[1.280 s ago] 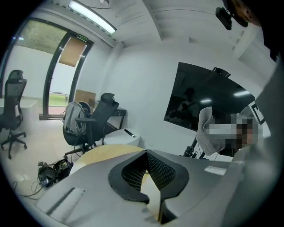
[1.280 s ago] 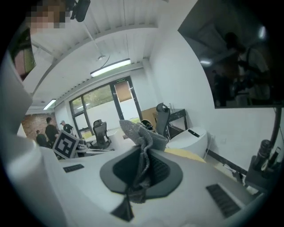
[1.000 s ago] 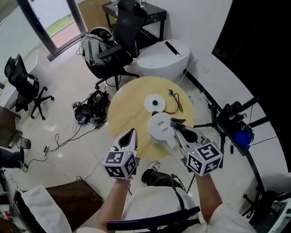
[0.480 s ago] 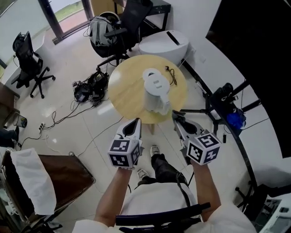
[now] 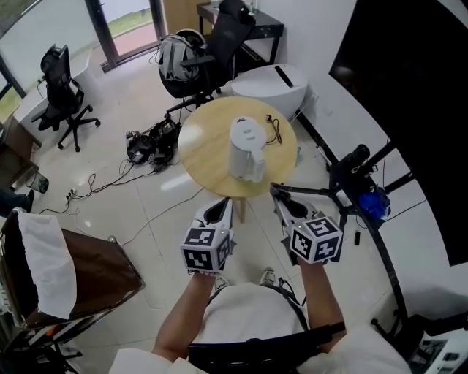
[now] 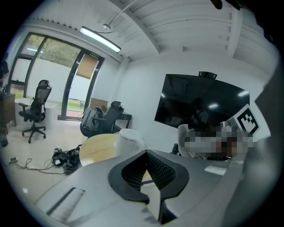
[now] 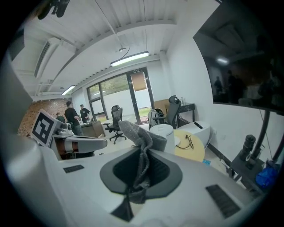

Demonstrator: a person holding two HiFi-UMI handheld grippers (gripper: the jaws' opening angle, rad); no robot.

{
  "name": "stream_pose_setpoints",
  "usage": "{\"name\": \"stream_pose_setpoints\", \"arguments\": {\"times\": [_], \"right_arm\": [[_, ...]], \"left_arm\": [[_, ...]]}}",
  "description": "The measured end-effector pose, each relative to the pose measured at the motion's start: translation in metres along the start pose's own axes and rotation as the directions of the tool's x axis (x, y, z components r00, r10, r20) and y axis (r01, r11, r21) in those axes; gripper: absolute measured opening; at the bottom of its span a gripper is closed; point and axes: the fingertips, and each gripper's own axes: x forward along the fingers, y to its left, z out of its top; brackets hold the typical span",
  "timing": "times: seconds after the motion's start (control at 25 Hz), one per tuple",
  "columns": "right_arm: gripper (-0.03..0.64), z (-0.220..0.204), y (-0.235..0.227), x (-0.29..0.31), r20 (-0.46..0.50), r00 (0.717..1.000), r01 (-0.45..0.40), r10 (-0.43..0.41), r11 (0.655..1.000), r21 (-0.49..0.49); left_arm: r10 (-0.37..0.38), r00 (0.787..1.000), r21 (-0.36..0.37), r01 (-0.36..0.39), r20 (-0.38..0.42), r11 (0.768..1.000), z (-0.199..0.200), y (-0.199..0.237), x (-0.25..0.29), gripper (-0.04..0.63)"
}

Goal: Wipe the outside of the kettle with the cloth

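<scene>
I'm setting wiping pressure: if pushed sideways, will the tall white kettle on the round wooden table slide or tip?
The tall white kettle stands upright, taller than wide, so a push near its top could probably tip it. It rests on the smooth round wooden table, so a low push would likely slide it. How full it is cannot be seen.

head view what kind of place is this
Most likely an office or lab workspace: a wheeled office chair on a tiled floor, a large dark wall screen, and a glass door leading outside.
</scene>
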Motion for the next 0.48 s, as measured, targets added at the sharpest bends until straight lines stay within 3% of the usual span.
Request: {"name": "stream_pose_setpoints", "arguments": {"times": [0.48], "right_arm": [[0.031,0.01,-0.029,-0.014,0.026,0.998,-0.049,0.049,0.999,0.0]], "left_arm": [[0.053,0.999,-0.003,-0.053,0.01,0.999,0.003,-0.025,0.012,0.002]]}}
